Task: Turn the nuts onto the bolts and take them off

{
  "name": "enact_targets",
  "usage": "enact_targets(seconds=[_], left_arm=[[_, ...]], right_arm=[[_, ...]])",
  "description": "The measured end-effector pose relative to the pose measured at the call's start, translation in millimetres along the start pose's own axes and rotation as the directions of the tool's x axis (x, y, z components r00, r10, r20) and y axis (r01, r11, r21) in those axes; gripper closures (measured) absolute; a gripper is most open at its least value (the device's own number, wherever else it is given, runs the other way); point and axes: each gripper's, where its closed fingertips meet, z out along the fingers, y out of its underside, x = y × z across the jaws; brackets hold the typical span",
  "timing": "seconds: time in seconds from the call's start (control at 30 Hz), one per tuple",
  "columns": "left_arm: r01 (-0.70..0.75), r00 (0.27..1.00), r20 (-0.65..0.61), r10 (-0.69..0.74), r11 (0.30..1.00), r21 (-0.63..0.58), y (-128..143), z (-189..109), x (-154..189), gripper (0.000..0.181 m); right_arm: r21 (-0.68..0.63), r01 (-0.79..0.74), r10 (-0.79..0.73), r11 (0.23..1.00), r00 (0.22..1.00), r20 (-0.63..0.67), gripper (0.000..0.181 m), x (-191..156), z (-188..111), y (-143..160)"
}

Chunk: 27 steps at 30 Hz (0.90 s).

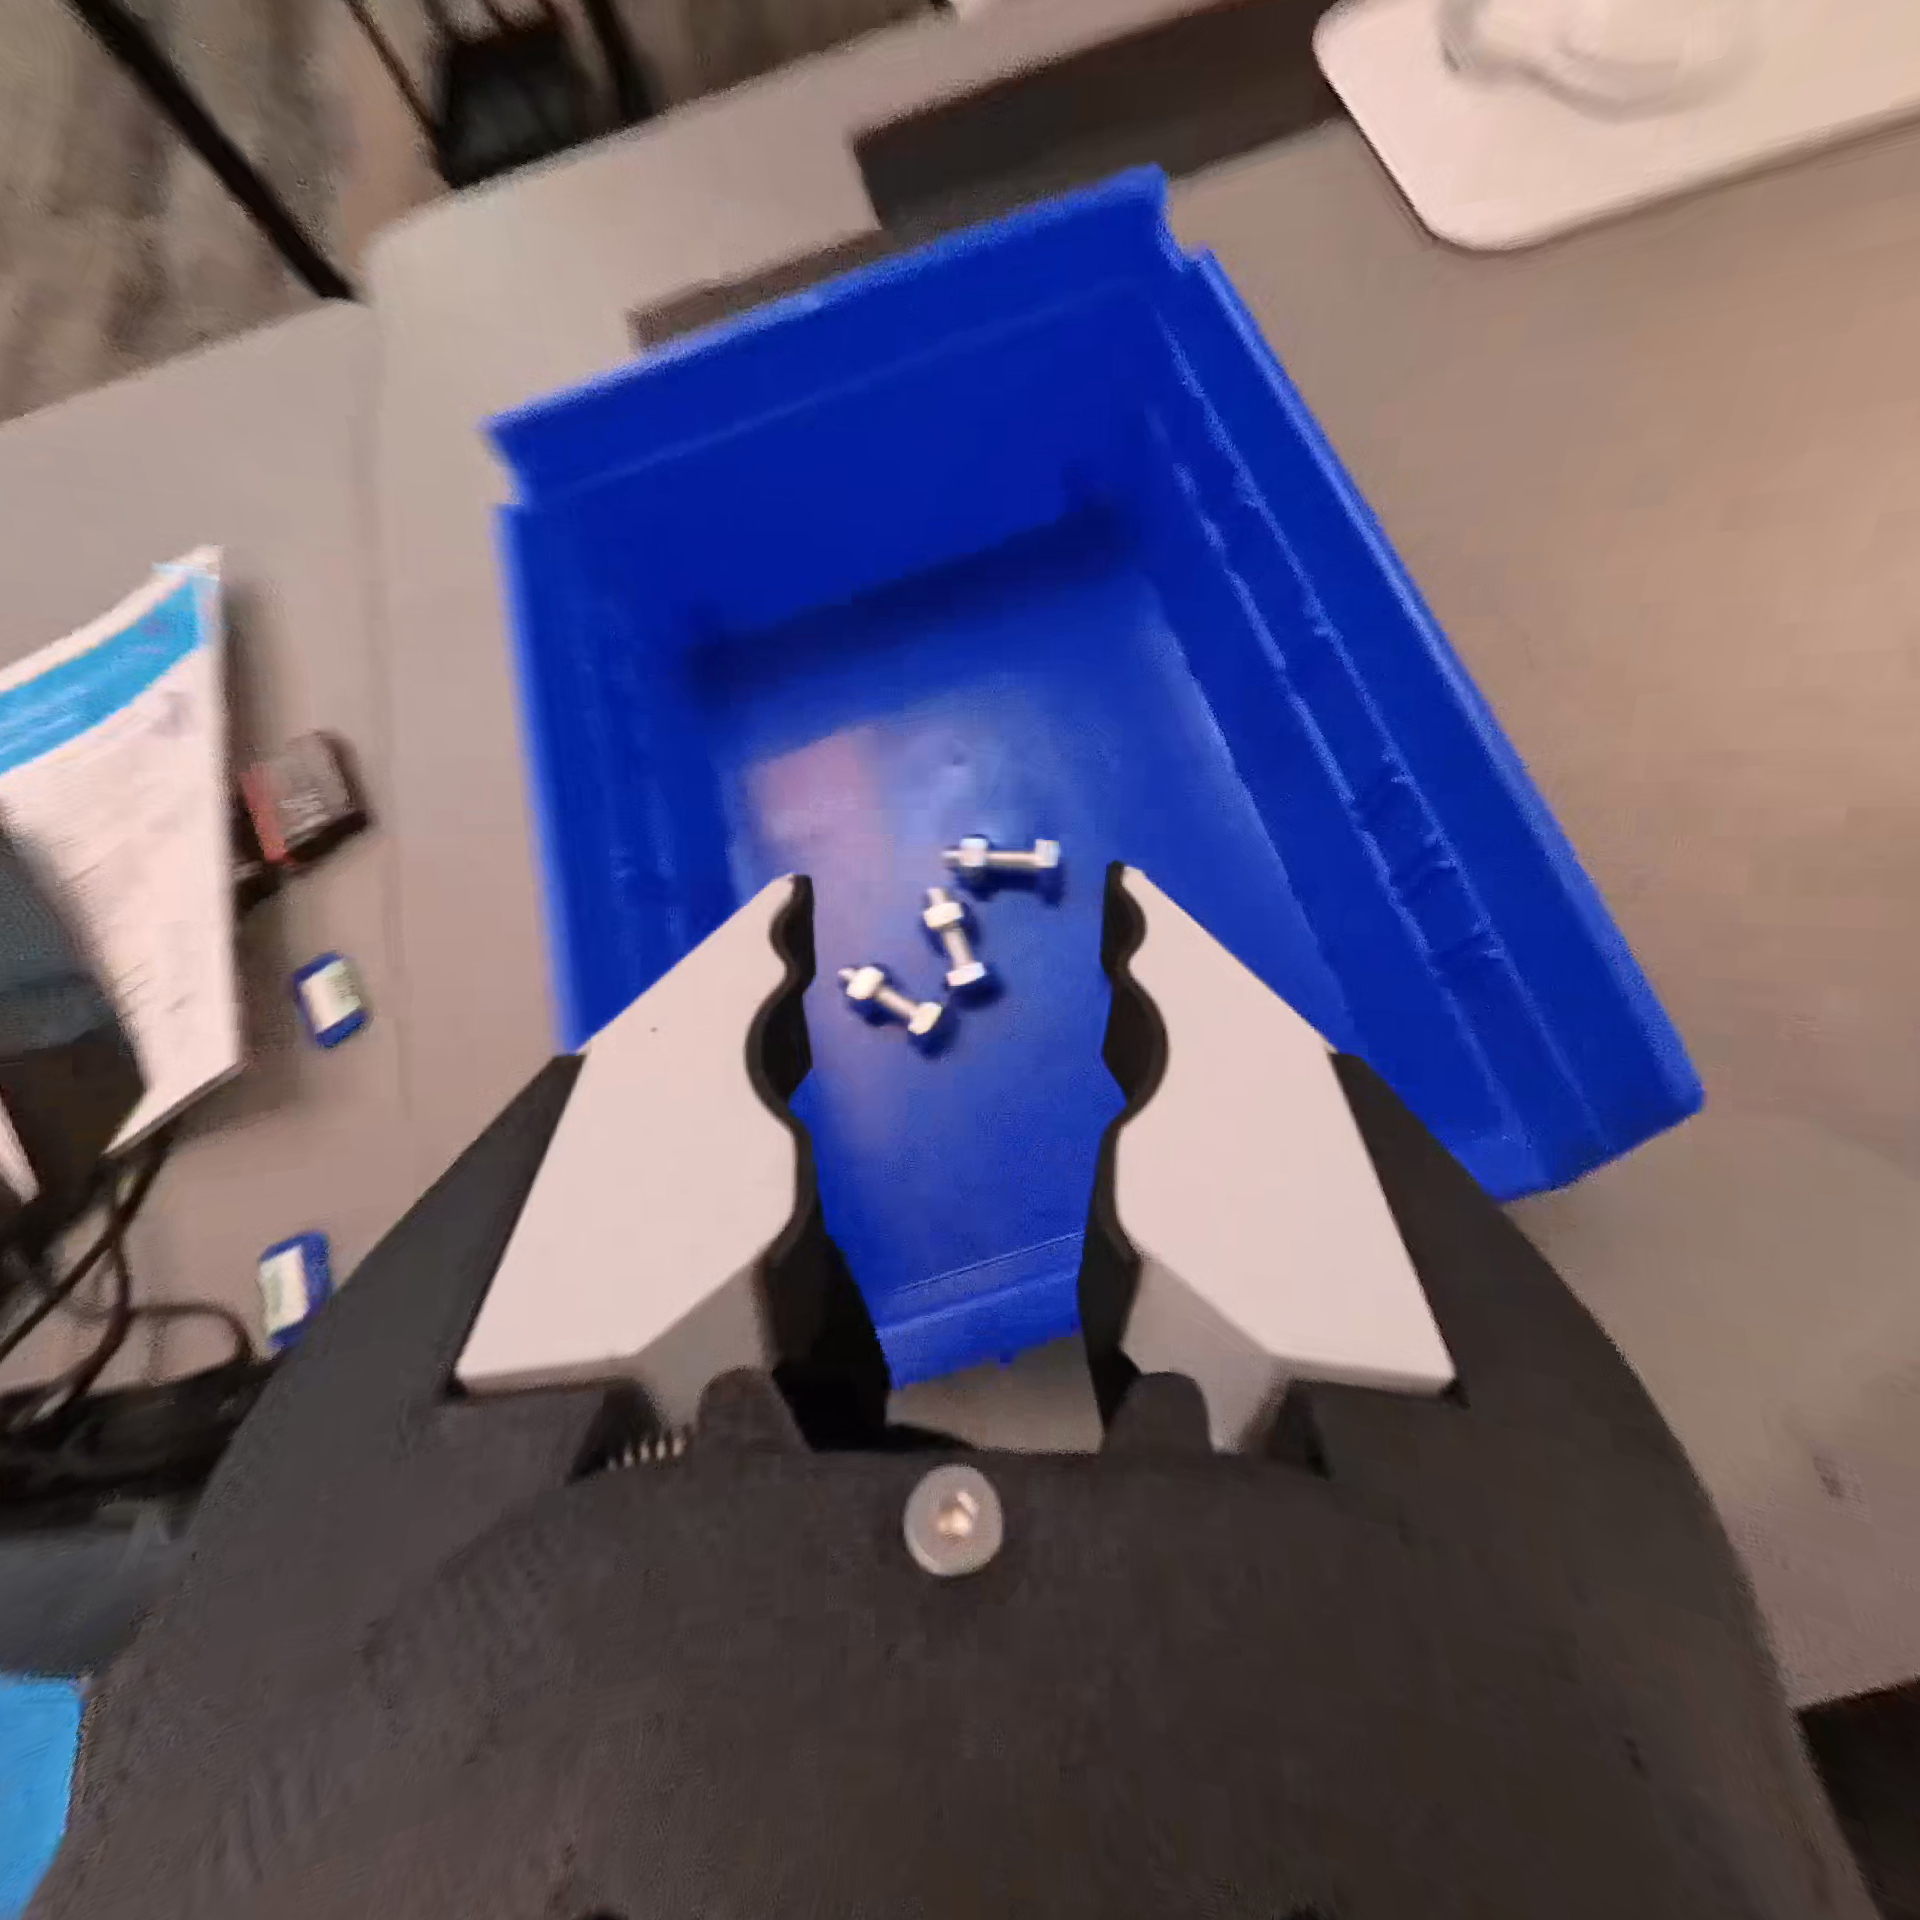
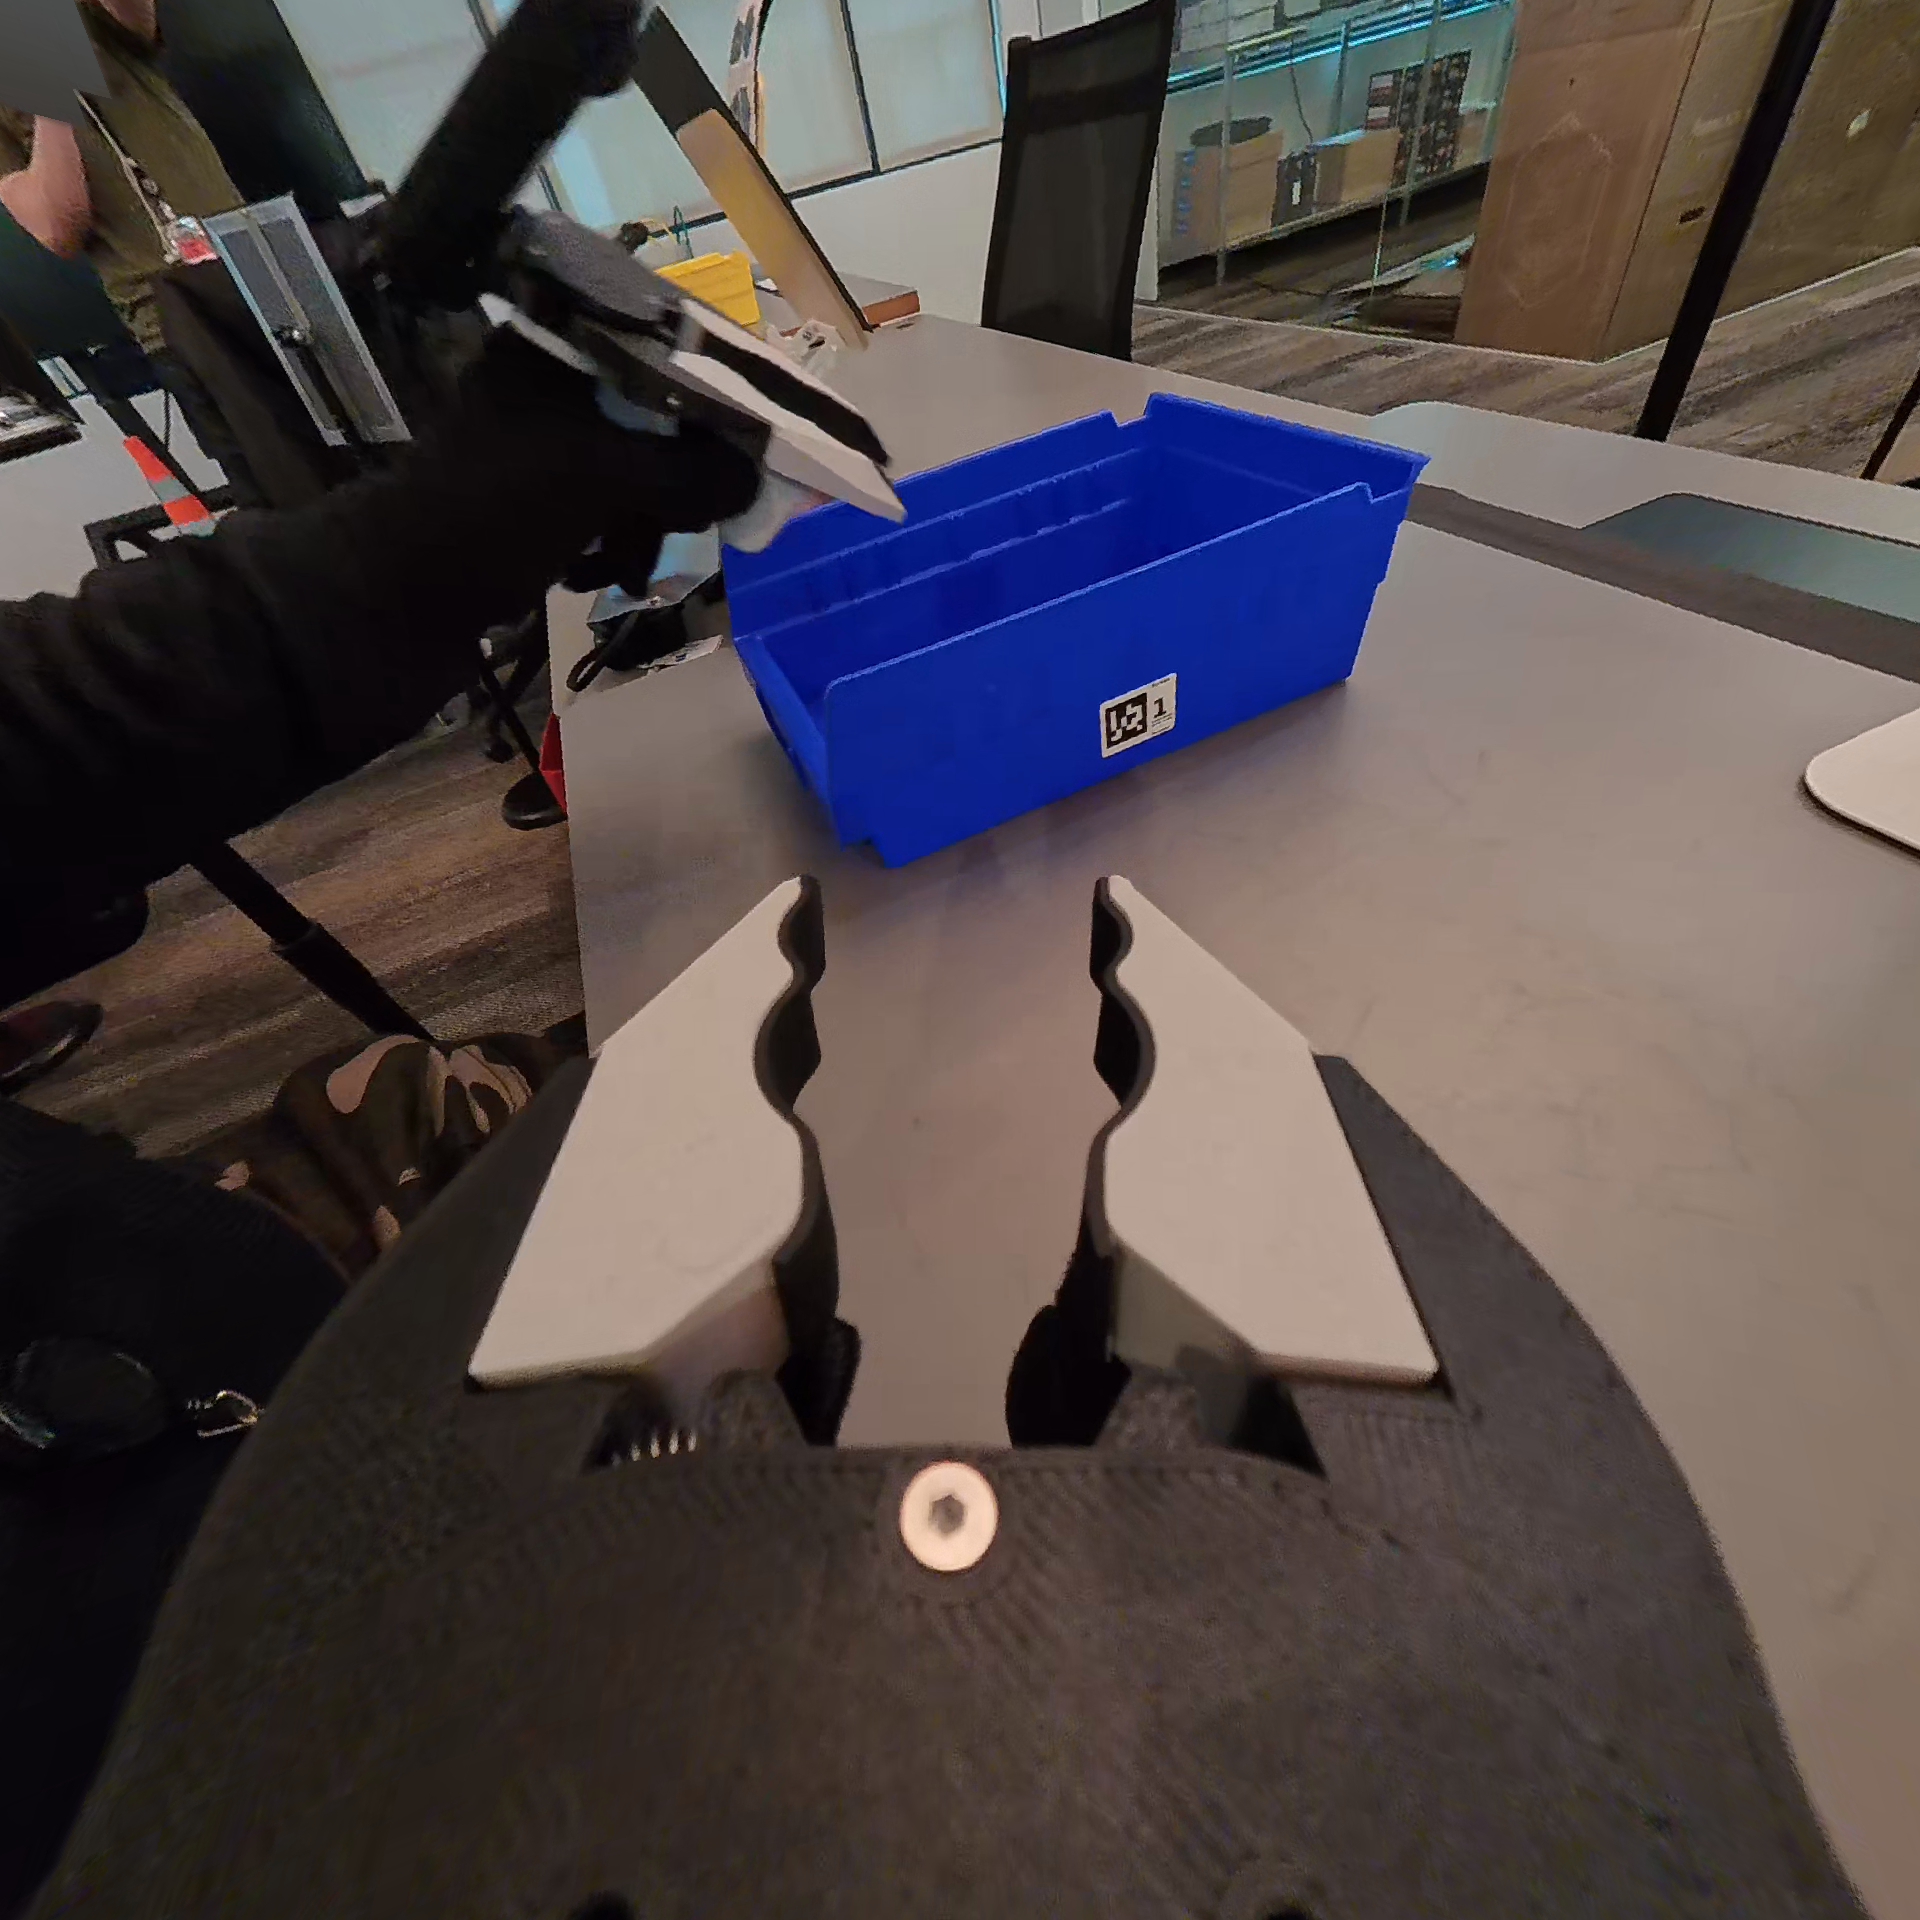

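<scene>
Three small silver bolts, each with a nut on it, lie on the floor of a blue bin (image 1: 1351, 644): one farthest (image 1: 1003, 858), one in the middle (image 1: 954, 943), one nearest (image 1: 891, 1000). My left gripper (image 1: 956, 883) is open and empty, held above the bin and pointing down at the bolts. In the right wrist view the same bin (image 2: 1039, 644) stands on the grey table, and the left gripper (image 2: 831, 457) hovers over its left end in a black-gloved hand. My right gripper (image 2: 951, 883) is open and empty, low over the table in front of the bin.
In the left wrist view a booklet (image 1: 114, 790), small blue and dark items (image 1: 330, 995) and cables (image 1: 94, 1340) lie left of the bin. A white stand base (image 2: 1870, 774) sits at the right. A black chair (image 2: 1070, 177) stands behind the table. A person stands at far left.
</scene>
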Motion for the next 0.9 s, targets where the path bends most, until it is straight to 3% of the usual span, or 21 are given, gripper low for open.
enact_targets(seconds=[0.07, 0.2, 0.33, 0.7, 0.9], left_arm=[[-0.041, 0.998, -0.057, 0.034, 0.993, -0.109, 7, 28, 16, 0.126], [-0.01, 0.992, -0.122, -0.031, 0.945, -0.326, 37, 77, 23, 0.112], [0.001, 0.991, -0.122, -0.055, 0.917, -0.399, 50, 99, 21, 0.114], [0.007, 0.99, -0.123, -0.065, 0.907, -0.421, 58, 119, 18, 0.143], [-0.045, 0.996, -0.091, 0.018, 0.953, -0.299, 41, 111, 15, 0.143]], right_arm=[[-0.008, 0.01, -0.01, 1.0, 1.0, -0.004, 0.131, 0, -2, 2], [-0.013, 0.018, -0.018, 1.0, 1.0, -0.022, 0.131, 3, -7, 5], [-0.012, 0.014, -0.014, 1.0, 1.0, -0.025, 0.132, 6, -9, 6], [-0.018, -0.003, 0.002, 1.0, 1.0, -0.012, 0.133, 9, -7, 10], [-0.015, -0.018, 0.017, 1.0, 1.0, -0.024, 0.133, 17, -4, 8]])
